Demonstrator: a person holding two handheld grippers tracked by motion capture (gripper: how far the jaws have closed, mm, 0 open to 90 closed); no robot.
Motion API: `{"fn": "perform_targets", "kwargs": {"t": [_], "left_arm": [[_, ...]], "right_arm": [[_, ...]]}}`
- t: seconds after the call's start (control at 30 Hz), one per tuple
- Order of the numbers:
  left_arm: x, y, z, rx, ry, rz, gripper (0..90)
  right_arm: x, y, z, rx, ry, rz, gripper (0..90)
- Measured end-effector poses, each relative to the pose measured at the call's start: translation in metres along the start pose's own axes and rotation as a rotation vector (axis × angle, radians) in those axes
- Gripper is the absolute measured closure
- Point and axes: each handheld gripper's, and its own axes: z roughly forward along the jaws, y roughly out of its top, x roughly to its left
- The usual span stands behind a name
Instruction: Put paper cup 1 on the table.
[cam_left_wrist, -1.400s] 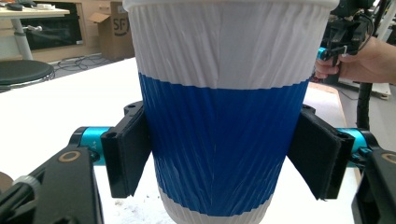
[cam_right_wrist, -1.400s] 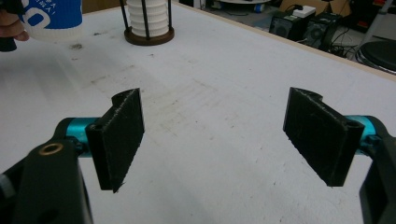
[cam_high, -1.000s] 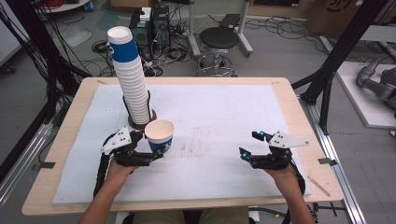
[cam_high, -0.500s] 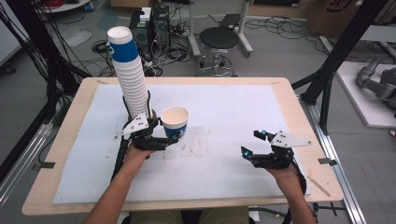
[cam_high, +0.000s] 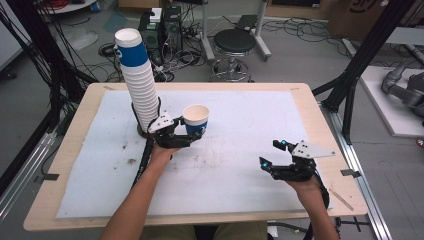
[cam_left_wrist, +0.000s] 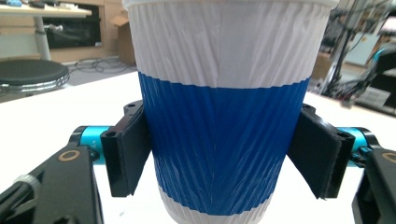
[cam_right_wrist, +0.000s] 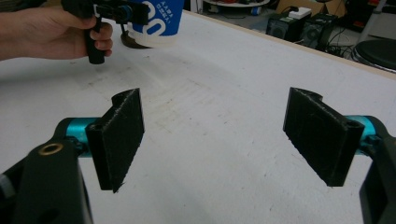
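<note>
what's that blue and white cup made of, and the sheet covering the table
The blue-banded white cup looks like matte paper: fine ripple ridges run down its wall, below a rolled rim. The white sheet on the wooden table seems a soft, felt-like mat, dull and smudged; paper cannot be ruled out.

High view: we look from above our side of the bench (cam_high: 310, 107), forward and down, far enough to take in the whole top and the floor behind. Left gripper view: we sit low between the jaws, level, very close to the cup (cam_left_wrist: 224, 112). Right gripper view: low over the bench, facing across it toward the left hand (cam_right_wrist: 46, 30). All three share that cup and the white bench top.
</note>
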Motion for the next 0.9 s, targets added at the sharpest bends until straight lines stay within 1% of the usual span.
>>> {"fn": "perform_targets", "kwargs": {"t": [0.03,0.07,0.1,0.13,0.2,0.23,0.27,0.3,0.4,0.5,0.57,0.63,0.67,0.73,0.77,0.83,0.87,0.9], "left_arm": [[0.001,-0.001,0.005,0.018,0.013,0.006,26.7],[0.002,-0.001,0.006,0.029,0.021,0.013,26.7],[0.002,-0.001,0.006,0.029,0.021,0.013,26.7],[0.004,-0.002,0.010,0.042,0.044,0.006,26.7],[0.006,-0.003,0.014,0.058,0.062,0.008,26.7],[0.007,-0.004,0.015,0.076,0.076,0.010,26.7],[0.009,-0.006,0.017,0.095,0.083,0.013,26.7],[0.010,-0.007,0.019,0.112,0.086,0.012,26.6],[0.009,-0.008,0.023,0.141,0.118,0.016,26.6],[0.009,-0.008,0.024,0.150,0.129,0.006,26.6],[0.009,-0.007,0.028,0.193,0.147,0.001,26.6],[0.008,-0.007,0.031,0.230,0.152,0.006,26.6],[0.008,-0.007,0.031,0.230,0.152,0.006,26.6],[0.006,-0.007,0.034,0.272,0.162,0.024,26.6],[0.006,-0.007,0.034,0.272,0.162,0.024,26.6],[0.004,-0.005,0.032,0.294,0.169,0.035,26.6],[0.004,-0.005,0.032,0.294,0.169,0.035,26.6],[0.003,-0.005,0.031,0.305,0.167,0.043,26.6]], "right_arm": [[0.000,0.000,0.000,-0.001,0.001,0.007,21.0],[-0.001,0.000,-0.001,-0.002,-0.001,0.006,21.0],[-0.001,0.000,-0.001,-0.003,0.000,0.007,21.0],[-0.001,0.000,-0.001,-0.005,0.000,0.009,21.0],[-0.001,0.000,-0.001,-0.007,0.002,0.008,21.0],[-0.001,0.000,0.000,-0.006,0.004,0.009,21.0],[-0.001,0.000,0.000,-0.007,0.001,0.004,21.0],[-0.001,0.000,0.000,-0.004,0.006,0.009,21.0],[0.000,0.001,0.001,-0.004,0.008,0.003,21.0],[0.000,0.001,0.001,-0.005,0.009,0.003,21.0],[0.000,0.001,0.001,-0.006,0.009,0.005,21.0],[0.000,0.001,0.001,-0.004,0.009,0.001,21.0],[0.000,0.001,0.001,-0.006,0.009,-0.004,21.0],[0.000,0.001,0.000,-0.006,0.011,0.003,21.0],[0.000,0.001,0.000,-0.006,0.011,0.003,21.0],[0.000,0.001,-0.002,-0.006,0.007,0.003,21.0],[0.000,0.001,-0.002,-0.009,0.005,0.001,21.0],[0.000,0.001,-0.003,-0.008,0.006,0.009,21.0]]}}
